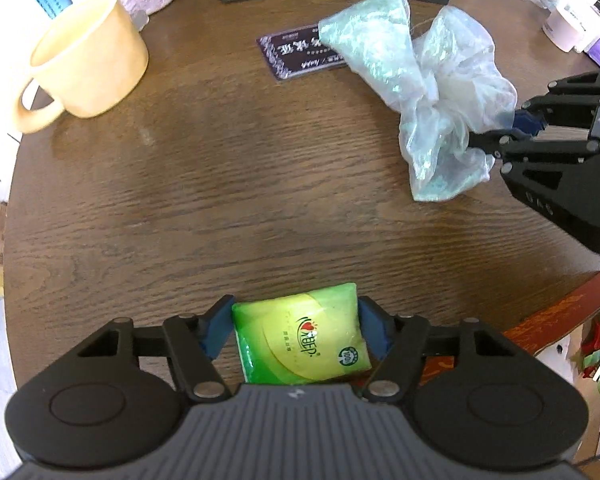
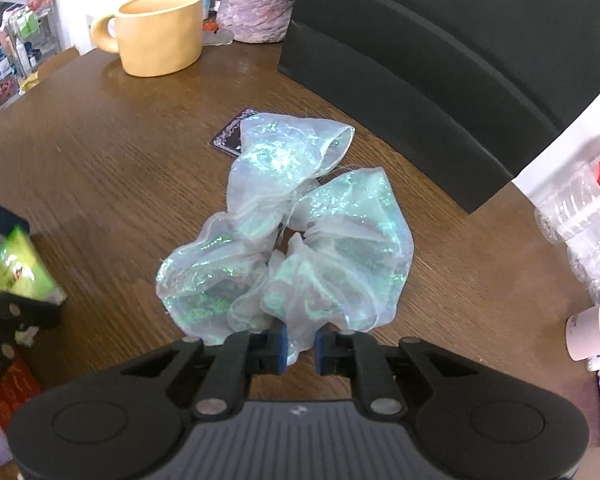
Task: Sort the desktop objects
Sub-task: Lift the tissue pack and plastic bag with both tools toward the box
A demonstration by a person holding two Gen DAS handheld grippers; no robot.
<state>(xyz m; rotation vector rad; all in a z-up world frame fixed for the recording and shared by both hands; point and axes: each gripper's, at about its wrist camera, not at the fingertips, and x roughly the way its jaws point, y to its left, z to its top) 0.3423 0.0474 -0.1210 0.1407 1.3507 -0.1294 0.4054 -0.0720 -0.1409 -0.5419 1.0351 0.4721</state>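
Observation:
My left gripper [image 1: 296, 326] is shut on a green tissue packet [image 1: 302, 336] at the near edge of the round wooden table [image 1: 220, 184]; the packet also shows in the right wrist view [image 2: 18, 272]. My right gripper [image 2: 301, 346] is shut on the near hem of an iridescent sheer scrunchie [image 2: 288, 232], which lies bunched on the table. In the left wrist view the scrunchie [image 1: 420, 80] sits at the right with the right gripper [image 1: 496, 136] pinching its edge. A dark card [image 1: 296, 54] lies partly under the scrunchie.
A yellow mug [image 1: 88, 56] stands at the back left, also in the right wrist view [image 2: 162, 32]. A black box [image 2: 440, 60] fills the back right. A purple furry object [image 2: 260, 8] stands behind the mug. Plastic bottles [image 2: 588, 208] and small containers [image 2: 588, 332] sit at the right edge.

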